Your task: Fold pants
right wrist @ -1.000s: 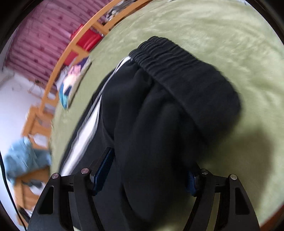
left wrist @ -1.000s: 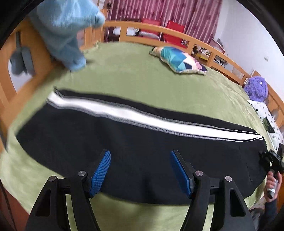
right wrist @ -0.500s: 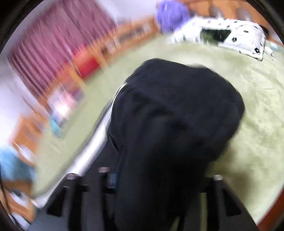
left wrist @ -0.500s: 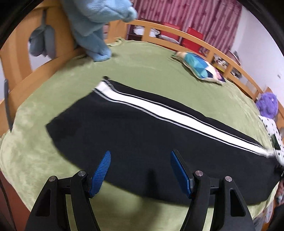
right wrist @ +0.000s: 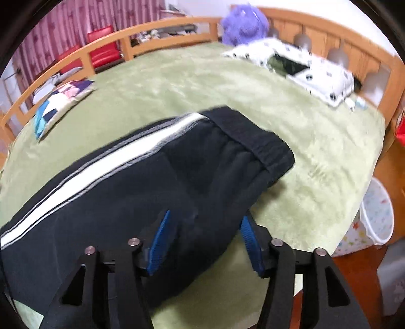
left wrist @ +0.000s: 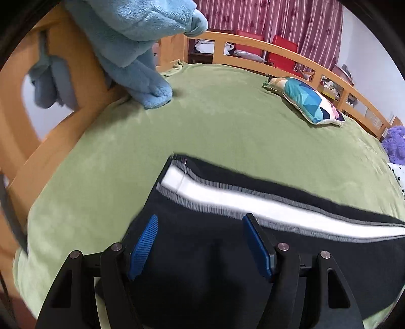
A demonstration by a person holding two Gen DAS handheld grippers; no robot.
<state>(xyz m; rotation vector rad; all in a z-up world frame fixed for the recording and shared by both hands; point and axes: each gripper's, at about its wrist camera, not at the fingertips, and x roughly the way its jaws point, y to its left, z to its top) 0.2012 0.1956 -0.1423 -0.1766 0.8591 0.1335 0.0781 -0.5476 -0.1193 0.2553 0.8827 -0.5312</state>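
Black pants [left wrist: 202,265] with a white side stripe [left wrist: 253,205] lie stretched across the green bed cover [left wrist: 227,121]. My left gripper [left wrist: 200,217] hovers over the leg near the hem end [left wrist: 172,164]. Its jaws are closing, with cloth under the gap and the blue pads [left wrist: 144,243] clear of it. In the right wrist view the pants [right wrist: 126,189] end in an elastic waistband [right wrist: 253,136], flat on the cover. My right gripper [right wrist: 205,215] is at the seat edge below the waistband. Its jaws are opening, with black cloth between the fingers.
A light blue plush blanket [left wrist: 141,50] hangs over the wooden bed frame [left wrist: 63,131]. A patterned cushion [left wrist: 308,103] lies near the far rail. A purple plush toy [right wrist: 243,22] and a white spotted pillow [right wrist: 303,73] sit at the head. A white basket [right wrist: 374,217] stands on the floor.
My left gripper has slid along the leg to the hem end. The right gripper has let go of the bunched waist, which now lies flat, and has risen and turned.
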